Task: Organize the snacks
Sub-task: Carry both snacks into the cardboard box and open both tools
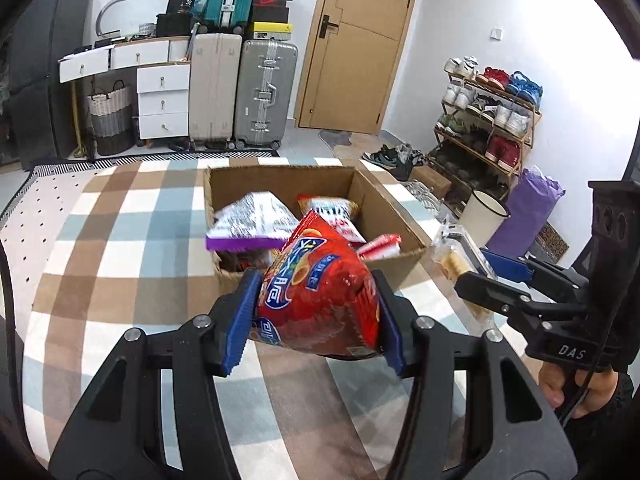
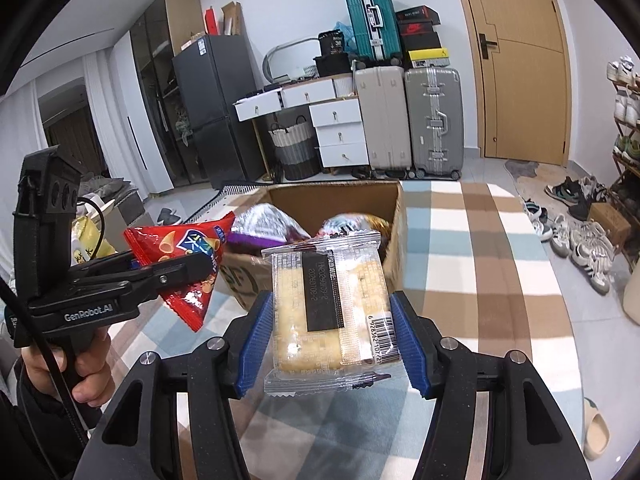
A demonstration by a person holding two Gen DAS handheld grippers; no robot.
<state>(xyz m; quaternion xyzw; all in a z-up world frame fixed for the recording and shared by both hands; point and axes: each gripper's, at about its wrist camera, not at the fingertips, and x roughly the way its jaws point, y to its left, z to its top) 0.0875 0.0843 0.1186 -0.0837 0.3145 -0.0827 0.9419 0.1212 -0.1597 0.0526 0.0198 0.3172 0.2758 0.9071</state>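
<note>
Red snack bag (image 1: 320, 288), brown cardboard box (image 1: 376, 200), blue gripper pads (image 1: 242, 320), rug (image 1: 120, 240) checked in brown, pale blue and white

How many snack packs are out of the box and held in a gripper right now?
2. The red chip bag is clamped in the left gripper; the clear cracker pack is clamped in the right gripper. Both are near the cardboard box; others inside it are partly hidden.

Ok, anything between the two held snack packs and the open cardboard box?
Nothing visible: red chip bag and clear cracker pack are near the cardboard box, whose top is open, though snacks already lie inside.
</note>
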